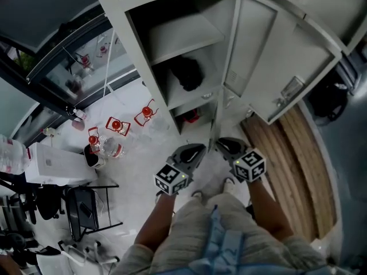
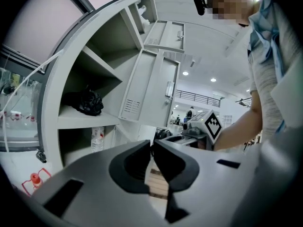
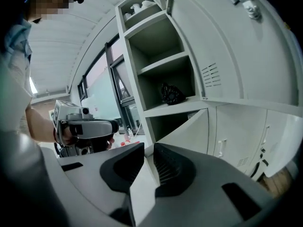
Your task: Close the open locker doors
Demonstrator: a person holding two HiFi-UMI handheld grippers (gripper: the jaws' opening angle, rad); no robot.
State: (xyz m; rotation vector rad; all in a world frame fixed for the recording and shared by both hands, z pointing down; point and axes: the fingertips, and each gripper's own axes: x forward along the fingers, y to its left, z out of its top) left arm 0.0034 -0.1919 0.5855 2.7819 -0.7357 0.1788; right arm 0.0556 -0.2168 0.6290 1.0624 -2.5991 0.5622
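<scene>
The grey locker stands open in front of me. Its tall door [image 1: 275, 56] swings out to the right and shows again in the left gripper view [image 2: 151, 91] and the right gripper view [image 3: 246, 56]. A small lower door [image 1: 217, 119] sticks out edge-on toward me, seen also as the lower door [image 3: 189, 126]. My left gripper [image 1: 198, 149] hangs just left of that door's edge, and its jaws [image 2: 152, 145] meet with nothing held. My right gripper [image 1: 223, 145] sits just right of the same edge, its jaws [image 3: 147, 150] almost together and empty.
A black bag [image 1: 186, 73] lies on the middle shelf. A water bottle [image 2: 97, 138] stands in the lower compartment. Red-capped items [image 1: 117, 125] and a white box [image 1: 54, 165] sit on the floor at the left. A wooden floor strip [image 1: 292, 165] runs at the right.
</scene>
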